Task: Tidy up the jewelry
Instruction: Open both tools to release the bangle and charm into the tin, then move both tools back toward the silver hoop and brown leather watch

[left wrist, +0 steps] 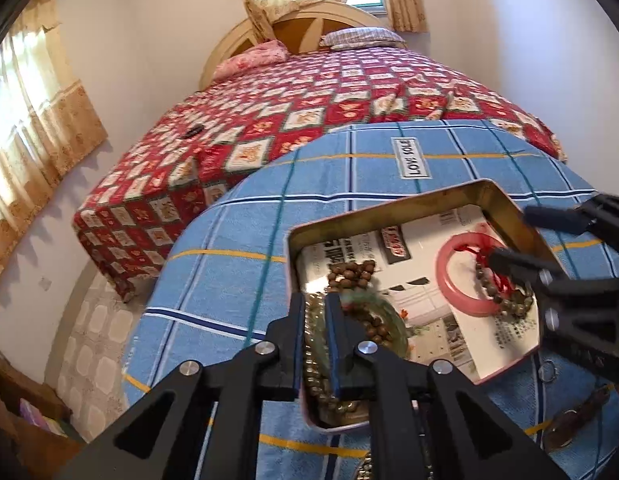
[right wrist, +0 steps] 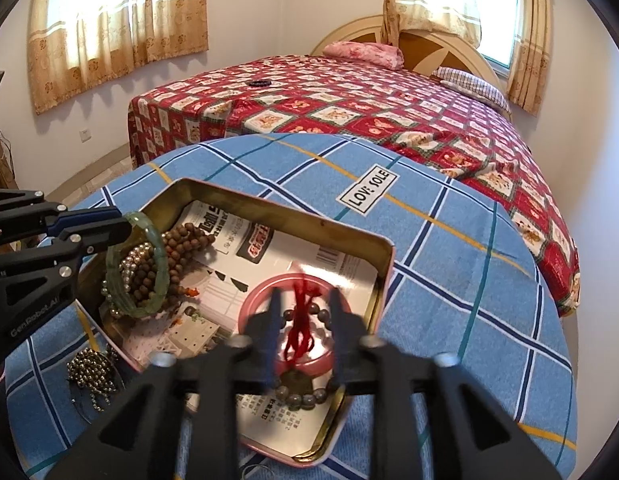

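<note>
An open metal tin lined with printed paper sits on a blue checked cloth. My left gripper is shut on a green jade bangle at the tin's left end, beside brown wooden beads and a pearl strand. My right gripper is open over the pink bangle, its fingers either side of a dark bead bracelet with a red tassel.
A metal bead chain lies on the cloth left of the tin. A small ring and a dark object lie right of it. Behind is a bed with a red quilt and a dark bracelet on it.
</note>
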A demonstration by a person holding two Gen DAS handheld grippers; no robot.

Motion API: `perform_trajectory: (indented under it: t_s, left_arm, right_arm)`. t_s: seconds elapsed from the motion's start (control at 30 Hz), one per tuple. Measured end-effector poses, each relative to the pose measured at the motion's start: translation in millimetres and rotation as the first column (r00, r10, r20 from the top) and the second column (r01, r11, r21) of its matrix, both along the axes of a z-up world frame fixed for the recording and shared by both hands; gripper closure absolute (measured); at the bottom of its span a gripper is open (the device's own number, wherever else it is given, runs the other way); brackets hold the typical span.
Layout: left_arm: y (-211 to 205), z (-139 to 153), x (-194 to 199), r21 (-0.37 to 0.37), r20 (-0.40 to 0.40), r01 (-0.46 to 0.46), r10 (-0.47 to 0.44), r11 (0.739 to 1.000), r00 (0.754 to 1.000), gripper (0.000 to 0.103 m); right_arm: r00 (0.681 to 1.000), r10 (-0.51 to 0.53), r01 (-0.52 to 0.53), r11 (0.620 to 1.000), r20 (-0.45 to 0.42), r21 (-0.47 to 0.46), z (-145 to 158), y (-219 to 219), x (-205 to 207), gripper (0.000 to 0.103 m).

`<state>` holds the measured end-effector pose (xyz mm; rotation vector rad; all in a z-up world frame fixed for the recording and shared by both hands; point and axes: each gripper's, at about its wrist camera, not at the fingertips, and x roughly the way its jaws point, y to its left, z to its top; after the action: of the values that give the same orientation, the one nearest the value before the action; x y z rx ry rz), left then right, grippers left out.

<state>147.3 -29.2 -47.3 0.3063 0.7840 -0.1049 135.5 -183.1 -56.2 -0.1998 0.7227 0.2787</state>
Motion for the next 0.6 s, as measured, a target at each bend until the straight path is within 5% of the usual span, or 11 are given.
perform_trajectory:
  t_s: [0.03, 0.1, 0.13, 0.3, 0.6]
  left_arm:
    - [1.0, 1.7, -1.2, 0.004, 0.006, -0.006, 0.006, 1.000, 1.000, 0.073]
    - [4.6, 8.5, -8.2, 0.015, 0.051, -0.030, 0.030, 0.999, 0.998, 0.024]
    - [6.6, 12.2, -12.2, 0.020, 0.079, -0.042, 0.040, 0.999, 0.996, 0.018]
    - [21.0, 20.6, -32.1, -0.011, 0.089, -0.039, 0.040, 0.999, 0.995, 0.018]
    - [35.1, -7.7, -86.7, 0.018, 0.014, -0.071, 0.071, 0.997, 0.997, 0.018]
  right_arm:
    - [1.000, -0.004, 0.004, 1.000, 0.011, 0.000, 1.1, -0.9, -1.6, 0.035]
    - [0.999, -0.019, 0.019, 1.000, 0.031, -0.015, 3.0, -2.7, -5.8, 0.033]
    - [0.999, -0.020, 0.021, 1.000, 0.028, -0.019, 2.9, -3.7, -6.9, 0.033]
    - [0.998, -0.045, 0.047, 0.998, 0.038, -0.042, 3.9, -16.8, -26.2, 0.033]
    - [0.996, -0.083, 0.084, 0.996, 0.028, -0.033, -2.7, -42.0, -79.5, 0.033]
